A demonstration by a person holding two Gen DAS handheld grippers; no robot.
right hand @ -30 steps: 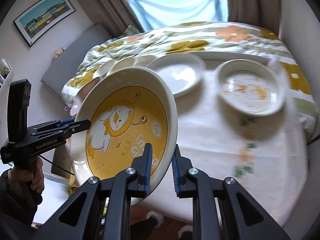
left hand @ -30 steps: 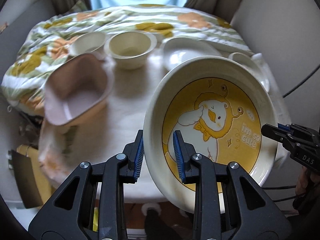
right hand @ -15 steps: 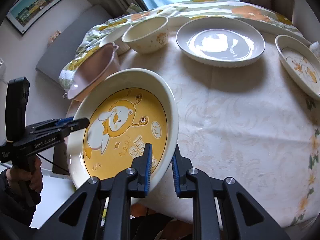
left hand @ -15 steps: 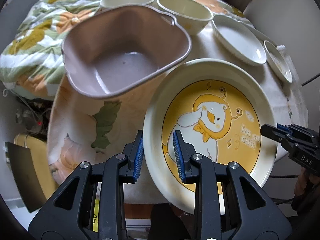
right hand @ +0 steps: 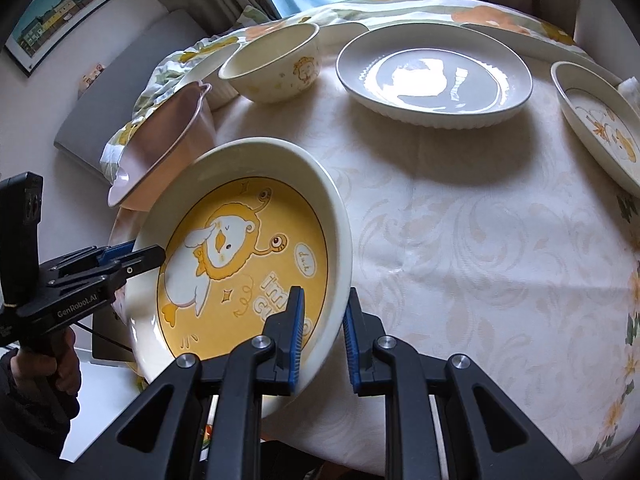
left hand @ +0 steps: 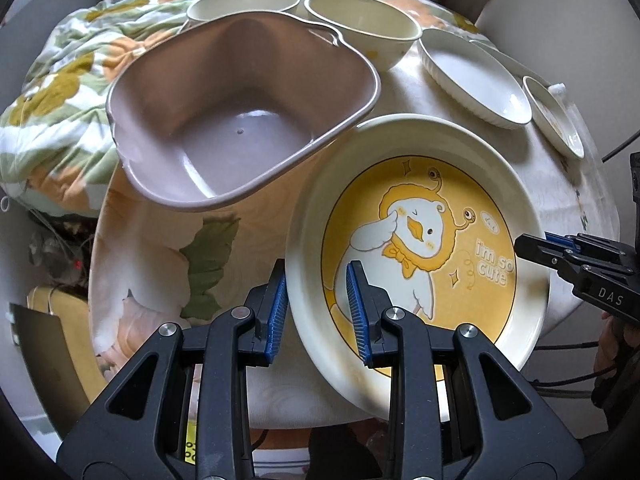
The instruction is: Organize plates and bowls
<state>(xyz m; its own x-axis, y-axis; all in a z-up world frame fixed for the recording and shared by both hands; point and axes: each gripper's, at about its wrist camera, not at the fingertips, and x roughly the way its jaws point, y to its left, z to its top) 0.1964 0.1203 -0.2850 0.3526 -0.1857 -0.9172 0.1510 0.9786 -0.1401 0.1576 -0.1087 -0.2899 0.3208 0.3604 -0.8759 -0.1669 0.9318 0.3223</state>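
Observation:
A cream plate with a yellow lion-duck picture (left hand: pixel 424 240) is held tilted over the table's near edge. My left gripper (left hand: pixel 316 312) is shut on its left rim. My right gripper (right hand: pixel 322 332) is shut on its opposite rim; the plate also shows in the right wrist view (right hand: pixel 240 264). A mauve square bowl (left hand: pixel 236 116) sits just beyond the plate, close to its far rim. A cream bowl (right hand: pixel 272 66), a grey plate (right hand: pixel 434 76) and a small patterned plate (right hand: pixel 600 124) stand farther back.
The round table (right hand: pixel 460 240) has a cream patterned cloth. A second cream bowl (left hand: pixel 240 2) sits behind the mauve bowl. A floral blanket (left hand: pixel 52 92) lies past the table's far and left sides.
Both grippers carried the plate forward and lower toward the table. The mauve bowl and the other dishes now look nearer. The grip on the plate is unchanged.

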